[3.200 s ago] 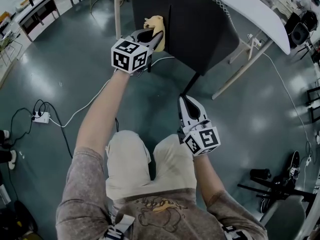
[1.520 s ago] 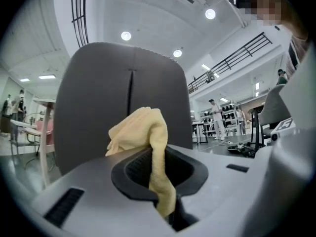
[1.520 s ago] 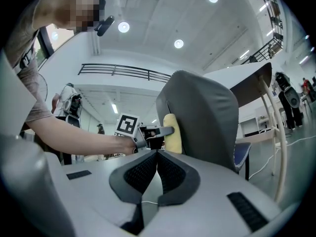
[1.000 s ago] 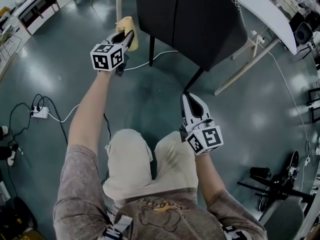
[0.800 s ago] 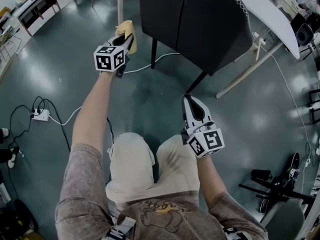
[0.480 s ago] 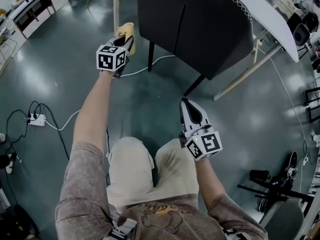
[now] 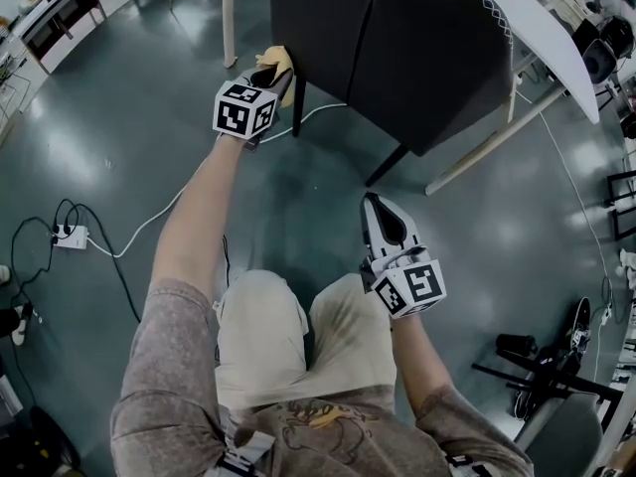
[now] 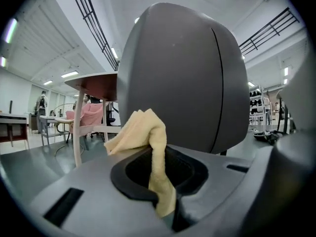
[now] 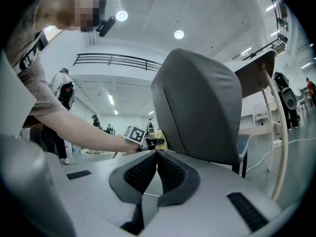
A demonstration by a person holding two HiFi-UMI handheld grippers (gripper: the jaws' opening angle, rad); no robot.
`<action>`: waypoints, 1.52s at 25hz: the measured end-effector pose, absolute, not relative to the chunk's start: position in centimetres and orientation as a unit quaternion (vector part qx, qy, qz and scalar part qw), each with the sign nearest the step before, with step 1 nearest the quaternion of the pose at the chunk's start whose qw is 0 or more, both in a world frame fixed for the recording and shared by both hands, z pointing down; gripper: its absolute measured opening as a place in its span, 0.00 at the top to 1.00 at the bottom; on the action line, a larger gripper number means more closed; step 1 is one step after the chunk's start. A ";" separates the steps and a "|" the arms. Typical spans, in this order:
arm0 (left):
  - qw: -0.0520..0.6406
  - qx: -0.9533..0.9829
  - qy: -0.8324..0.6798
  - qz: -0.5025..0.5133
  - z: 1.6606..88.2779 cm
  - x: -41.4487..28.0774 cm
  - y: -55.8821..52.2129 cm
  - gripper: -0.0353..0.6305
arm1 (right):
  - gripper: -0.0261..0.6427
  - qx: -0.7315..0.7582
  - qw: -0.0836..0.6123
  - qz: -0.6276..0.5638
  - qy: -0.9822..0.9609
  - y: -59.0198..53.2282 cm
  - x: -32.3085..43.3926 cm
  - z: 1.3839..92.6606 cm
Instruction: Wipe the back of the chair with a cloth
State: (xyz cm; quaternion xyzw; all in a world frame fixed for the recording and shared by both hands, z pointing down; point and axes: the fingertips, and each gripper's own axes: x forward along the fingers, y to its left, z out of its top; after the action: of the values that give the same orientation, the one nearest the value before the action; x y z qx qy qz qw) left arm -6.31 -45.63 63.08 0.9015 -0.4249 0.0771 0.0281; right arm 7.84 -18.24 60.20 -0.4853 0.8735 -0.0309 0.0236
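Note:
The dark grey chair back (image 7: 397, 48) fills the upper middle of the head view, with its black legs below. My left gripper (image 7: 272, 75) is shut on a yellow cloth (image 7: 280, 60), held at the lower left edge of the chair back. In the left gripper view the cloth (image 8: 148, 137) hangs folded out of the jaws, just in front of the chair back (image 8: 187, 73). My right gripper (image 7: 380, 212) is shut and holds nothing, low in front of my lap, apart from the chair. In the right gripper view the chair back (image 9: 202, 112) stands ahead, with the left gripper (image 9: 148, 142) beside it.
A white table (image 7: 537, 28) with slanted wooden legs stands behind the chair at the right. A wooden leg (image 7: 230, 18) rises at the upper left. White and black cables with a power strip (image 7: 78, 235) lie on the floor at the left. Black stands (image 7: 537, 366) sit at the lower right.
My left gripper with the cloth has moved right, from clear of the chair to its lower left edge. The right gripper has stayed almost still.

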 end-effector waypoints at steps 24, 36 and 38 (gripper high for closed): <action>0.004 0.948 -0.315 0.050 60.8 7.5 -35.6 0.87 | 0.92 -0.487 0.048 -0.028 0.872 -14.2 10.7 58.9; -0.001 0.973 -0.223 0.060 61.2 16.6 -29.0 0.87 | 0.92 -0.501 0.056 -0.023 0.863 -12.3 12.7 58.7; 0.002 0.973 -0.221 0.063 61.6 16.7 -28.7 0.87 | 0.92 -0.502 0.057 -0.022 0.863 -12.1 12.9 58.6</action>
State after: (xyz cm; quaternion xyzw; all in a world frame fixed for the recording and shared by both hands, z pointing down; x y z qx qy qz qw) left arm 16.69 -28.66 61.56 0.9732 -0.2213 0.0625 0.0016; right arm 12.92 -12.13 58.63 -0.5023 0.8625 -0.0222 0.0570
